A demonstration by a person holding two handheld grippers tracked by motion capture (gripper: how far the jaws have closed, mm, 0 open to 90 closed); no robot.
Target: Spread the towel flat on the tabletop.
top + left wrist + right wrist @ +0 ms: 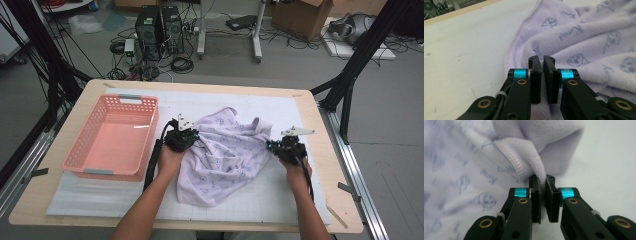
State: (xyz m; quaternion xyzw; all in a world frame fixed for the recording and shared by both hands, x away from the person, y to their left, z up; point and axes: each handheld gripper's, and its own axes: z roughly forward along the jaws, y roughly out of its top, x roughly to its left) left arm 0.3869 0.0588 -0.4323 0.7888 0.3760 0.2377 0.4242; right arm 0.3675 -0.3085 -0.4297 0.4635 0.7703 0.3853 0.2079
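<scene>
A lavender cloth point(225, 155) printed with small blue faces lies crumpled on the white mat in the middle of the table. My left gripper point(195, 135) is at the cloth's left edge. In the left gripper view its jaws point(542, 60) stand together, pinching a fold of the cloth point(586, 37) near the hem. My right gripper point(270, 145) is at the cloth's right edge. In the right gripper view it point(542, 178) is shut on a stitched hem of the cloth point(461, 170), which bunches up above the jaws.
A pink plastic basket point(150, 135) stands empty on the left part of the table, close to my left hand. A white gridded mat point(100, 195) covers the wooden table point(65, 130). Computers, cables and boxes sit on the floor beyond the far edge.
</scene>
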